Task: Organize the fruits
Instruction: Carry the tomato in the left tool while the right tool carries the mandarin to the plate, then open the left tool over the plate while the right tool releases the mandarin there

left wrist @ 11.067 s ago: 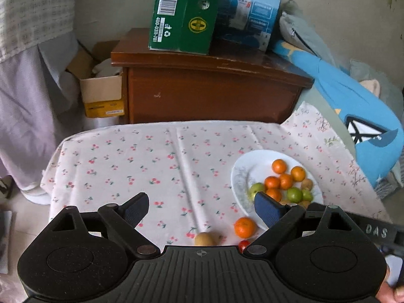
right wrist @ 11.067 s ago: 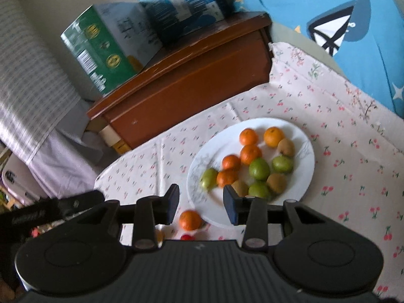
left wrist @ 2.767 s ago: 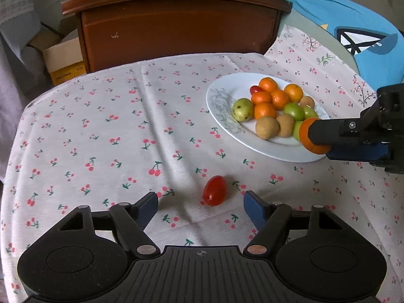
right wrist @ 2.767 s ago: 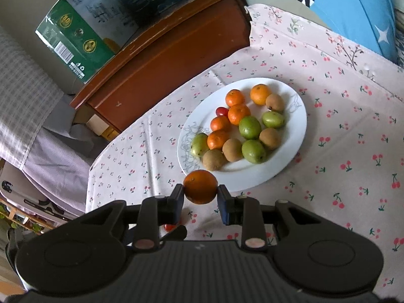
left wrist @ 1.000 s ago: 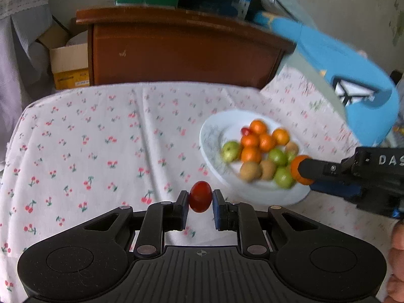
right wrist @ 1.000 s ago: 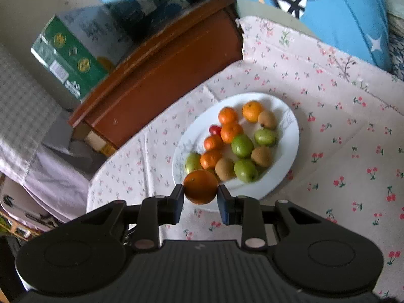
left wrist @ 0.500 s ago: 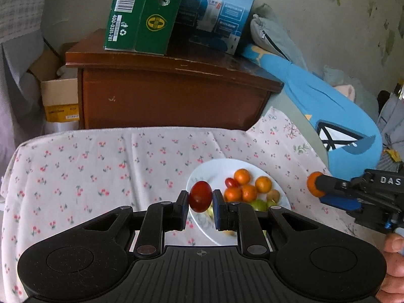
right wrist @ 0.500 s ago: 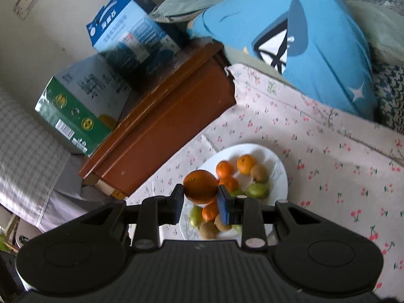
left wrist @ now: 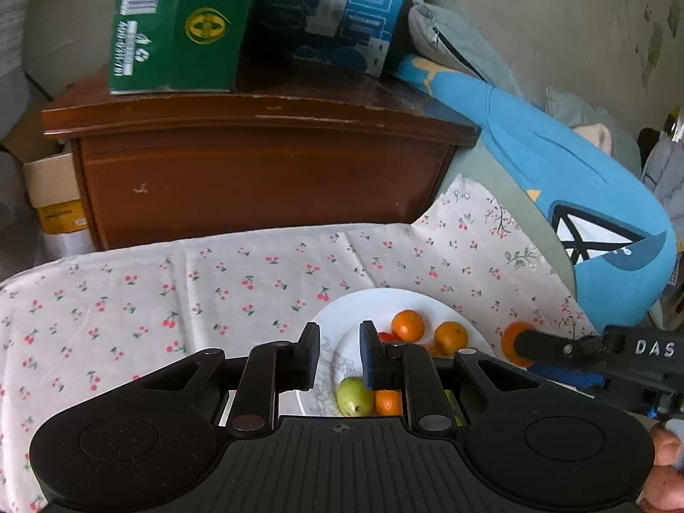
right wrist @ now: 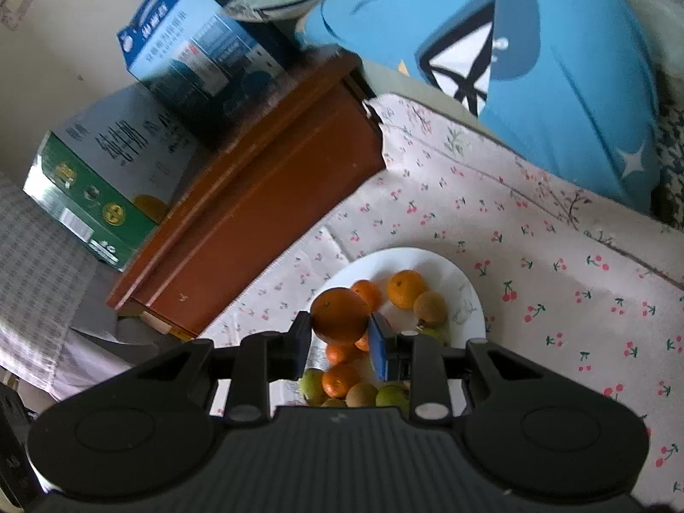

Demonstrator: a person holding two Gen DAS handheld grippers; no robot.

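Note:
A white plate (left wrist: 342, 312) on the cherry-print cloth holds oranges (left wrist: 408, 325), green fruit (left wrist: 354, 395), kiwis and a red tomato (left wrist: 387, 336). My left gripper (left wrist: 340, 357) hovers over the plate's near-left part with nothing between its narrowly parted jaws. My right gripper (right wrist: 340, 335) is shut on an orange (right wrist: 340, 315) above the plate (right wrist: 431, 263). In the left wrist view the right gripper (left wrist: 519, 348) holds that orange (left wrist: 508, 342) just right of the plate.
A brown wooden cabinet (left wrist: 256, 162) stands behind the table with a green carton (left wrist: 175, 25) and a blue carton (left wrist: 333, 13) on top. A blue cushion (left wrist: 568, 196) lies at the right. A cardboard box (left wrist: 51, 192) sits at the left.
The small red tomato held in my left gripper half a second ago is gone from the jaws, which have parted a little. The right gripper still holds its orange above the plate.

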